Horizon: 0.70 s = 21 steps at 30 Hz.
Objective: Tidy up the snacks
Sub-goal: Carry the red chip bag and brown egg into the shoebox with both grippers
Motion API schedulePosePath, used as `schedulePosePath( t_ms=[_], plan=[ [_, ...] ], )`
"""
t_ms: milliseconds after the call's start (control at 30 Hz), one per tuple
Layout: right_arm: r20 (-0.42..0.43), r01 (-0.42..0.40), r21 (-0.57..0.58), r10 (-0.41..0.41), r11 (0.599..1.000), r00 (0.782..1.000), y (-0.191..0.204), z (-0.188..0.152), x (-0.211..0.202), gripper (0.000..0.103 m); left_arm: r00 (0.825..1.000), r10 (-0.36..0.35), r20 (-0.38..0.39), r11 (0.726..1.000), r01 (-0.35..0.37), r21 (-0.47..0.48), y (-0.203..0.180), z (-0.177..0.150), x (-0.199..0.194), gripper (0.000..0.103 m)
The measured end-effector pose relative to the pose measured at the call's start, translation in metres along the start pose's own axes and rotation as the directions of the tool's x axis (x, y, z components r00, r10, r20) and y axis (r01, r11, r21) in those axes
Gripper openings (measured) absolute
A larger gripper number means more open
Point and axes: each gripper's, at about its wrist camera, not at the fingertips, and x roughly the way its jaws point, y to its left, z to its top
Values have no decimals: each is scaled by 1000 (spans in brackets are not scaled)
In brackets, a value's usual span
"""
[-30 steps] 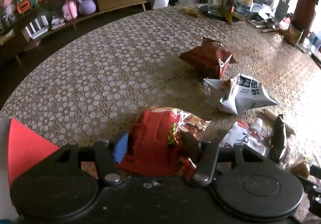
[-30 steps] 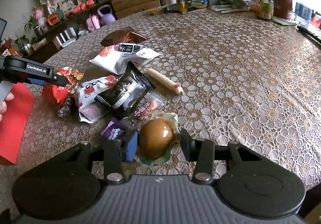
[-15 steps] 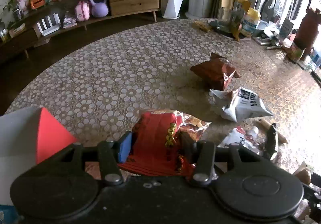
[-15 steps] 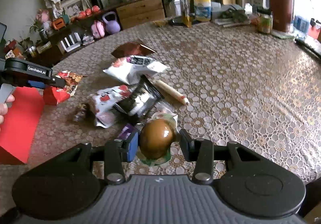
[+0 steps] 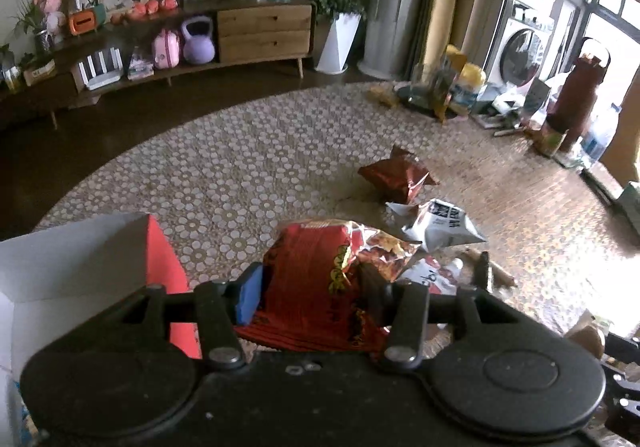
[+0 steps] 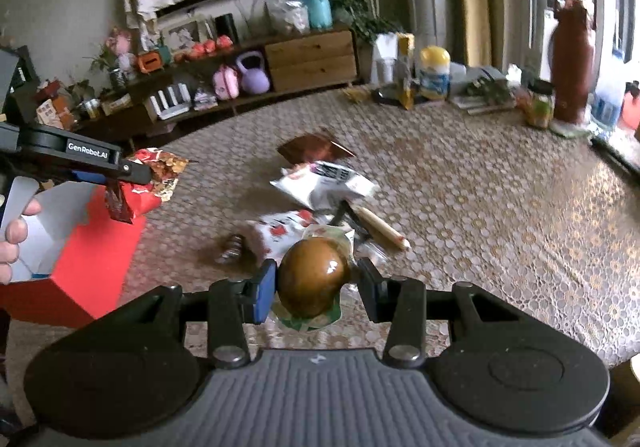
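My left gripper (image 5: 310,287) is shut on a red snack bag (image 5: 316,279) and holds it in the air beside an open red box (image 5: 160,259) with a white inside. In the right wrist view the left gripper (image 6: 132,173) carries the red bag (image 6: 154,179) just above the red box (image 6: 92,259). My right gripper (image 6: 316,283) is shut on a packaged brown egg (image 6: 312,277), lifted above the table. Other snacks lie on the table: a dark red bag (image 5: 396,177), a white bag (image 5: 440,223), a sausage stick (image 6: 380,229).
The round table has a lace-pattern cloth (image 6: 480,187). Jars, a yellow-lidded tub (image 6: 434,73) and a tall brown flask (image 6: 570,59) stand at the far edge. A wooden sideboard (image 5: 264,33) stands beyond the table.
Both grippers have risen with their loads. The left gripper has moved the red bag up and toward the red box. The right gripper has lifted the egg off the table.
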Motion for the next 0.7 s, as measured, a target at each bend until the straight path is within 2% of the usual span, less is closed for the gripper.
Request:
schedulePosePath(
  t_ms=[333, 700],
  plan=[
    [37, -57, -63, 59, 996, 998, 48, 8, -33, 42, 999, -29, 45, 1000, 29, -3, 17, -21, -60, 50],
    [42, -143, -149, 150, 979, 988, 117, 15, -41, 42, 997, 6, 76, 999, -3, -39, 58, -47, -107, 50]
  ],
)
